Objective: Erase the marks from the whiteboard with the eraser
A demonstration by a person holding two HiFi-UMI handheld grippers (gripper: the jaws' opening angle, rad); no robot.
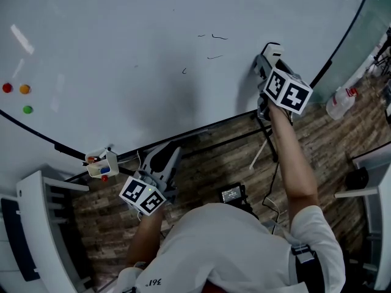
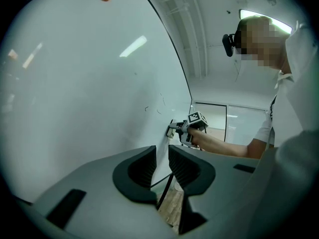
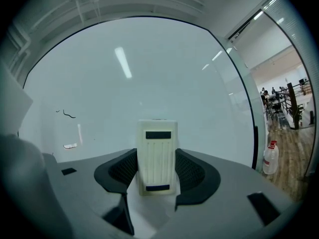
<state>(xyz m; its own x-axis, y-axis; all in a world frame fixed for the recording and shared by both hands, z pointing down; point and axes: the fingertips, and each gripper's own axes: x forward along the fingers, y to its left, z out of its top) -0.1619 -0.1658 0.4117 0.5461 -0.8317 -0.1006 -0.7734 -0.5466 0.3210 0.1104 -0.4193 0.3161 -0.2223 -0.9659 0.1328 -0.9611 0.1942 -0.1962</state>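
Observation:
The whiteboard (image 1: 122, 41) carries a few thin black marks (image 1: 219, 37) right of its middle, also seen as marks (image 3: 69, 114) far left in the right gripper view. My right gripper (image 1: 269, 63) is shut on a white eraser (image 1: 271, 49), which is pressed to the board to the right of the marks. Upright between the jaws, the eraser (image 3: 157, 158) fills the right gripper (image 3: 157, 168). My left gripper (image 1: 164, 159) hangs low at the board's bottom edge. This left gripper (image 2: 160, 166) is open by a narrow gap, with nothing between its jaws.
Red (image 1: 7, 88), orange (image 1: 24, 89) and green (image 1: 27, 109) magnets sit at the board's left. A small marker holder (image 1: 101, 163) clings to the lower rim. A white bottle (image 1: 339, 102) stands on the wooden floor at right, stand legs (image 1: 263, 151) below the board, white furniture (image 1: 43, 224) at left.

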